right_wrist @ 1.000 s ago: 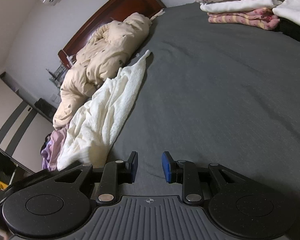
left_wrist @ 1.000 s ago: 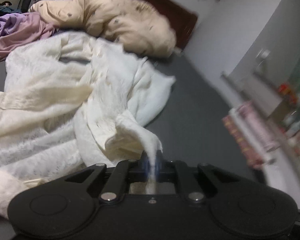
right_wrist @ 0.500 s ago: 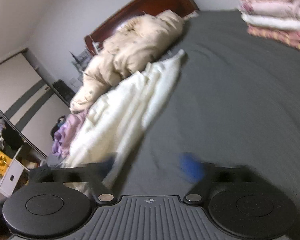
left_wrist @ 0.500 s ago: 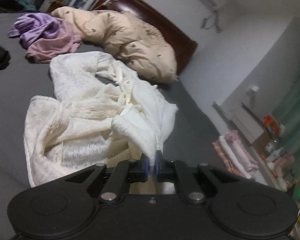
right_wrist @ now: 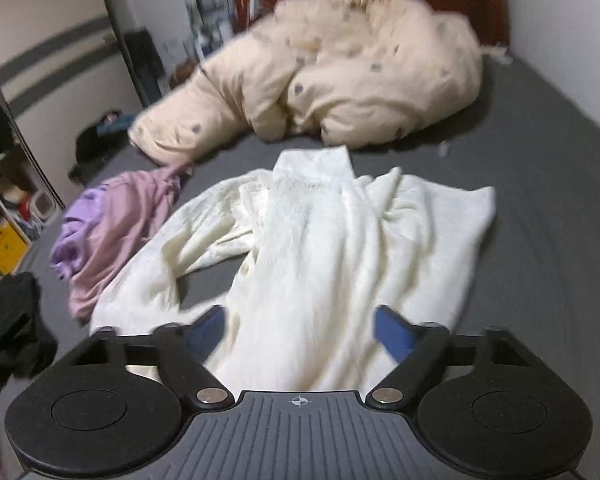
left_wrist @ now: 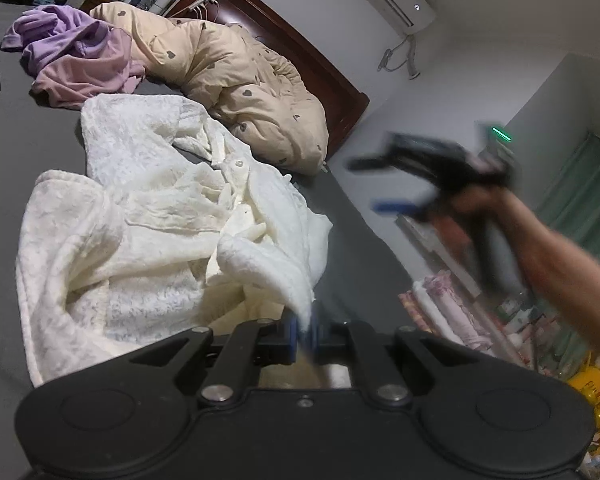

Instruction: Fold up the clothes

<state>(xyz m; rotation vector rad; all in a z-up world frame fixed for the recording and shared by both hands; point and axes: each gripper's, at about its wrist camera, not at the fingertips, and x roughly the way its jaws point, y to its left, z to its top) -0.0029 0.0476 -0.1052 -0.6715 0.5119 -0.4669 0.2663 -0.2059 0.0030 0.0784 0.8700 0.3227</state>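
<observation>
1. At the far left of the left wrist view, a lilac and pink garment (left_wrist: 72,60) lies crumpled on the grey bed (left_wrist: 16,148), up against a beige duvet (left_wrist: 236,80) printed with small hearts.
2. Just right of it the white lace cardigan (left_wrist: 140,232), the thing to be folded, sprawls rumpled on the bed with its button placket facing up.
3. At bottom centre the left gripper (left_wrist: 305,330) is clamped on a corner of the cardigan; the cloth rises from the bed into the blue pads (left_wrist: 288,332).
4. Further right, the right gripper (left_wrist: 374,184) hangs blurred in the air above the bed, borne by a bare forearm (left_wrist: 560,276); its jaws are spread and closing, with nothing between them.
5. At the right edge a stack of folded clothes (left_wrist: 440,308) sits low in the frame.
6. In the right wrist view, left to right: a black garment (right_wrist: 16,328) at the bed's edge, the lilac and pink garment (right_wrist: 112,232), then the cardigan (right_wrist: 320,264) filling the centre below the duvet (right_wrist: 332,80).
7. The right gripper (right_wrist: 300,330) is over the cardigan's near edge, its pads (right_wrist: 392,334) apart and not pressing on the cloth.
</observation>
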